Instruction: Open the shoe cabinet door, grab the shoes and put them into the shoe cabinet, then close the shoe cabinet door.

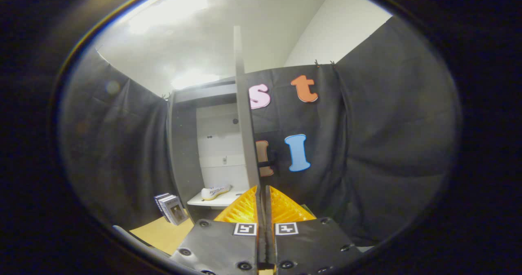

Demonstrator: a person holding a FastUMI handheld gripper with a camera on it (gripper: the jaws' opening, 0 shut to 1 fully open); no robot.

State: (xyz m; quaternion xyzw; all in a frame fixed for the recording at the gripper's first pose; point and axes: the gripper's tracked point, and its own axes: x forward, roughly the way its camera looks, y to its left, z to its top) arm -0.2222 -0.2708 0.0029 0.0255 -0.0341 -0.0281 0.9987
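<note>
With their two fingers drawn almost together, the tongs (262, 193) stand at the near edge of the open door (244, 116), which is seen edge-on as a thin upright panel rising just ahead of them. Whether the fingers actually press on that edge cannot be told; only a narrow slit shows between them. Left of the fingers lies a bare patch of table (163, 232), and on it, leaning against the cabinet's outer side, stands a small stack of books (170, 207). Beyond the fingers and to the left of the door, the cabinet (183, 144) stands open, its dark side wall framing a pale interior. On the cabinet's lower shelf (216, 201) rests a single light-coloured shoe (215, 191), lying lengthwise with its sole down, well apart from the tongs. A higher shelf shows above it. Dark cloth hangs behind and to either side, with a pale wall above.
</note>
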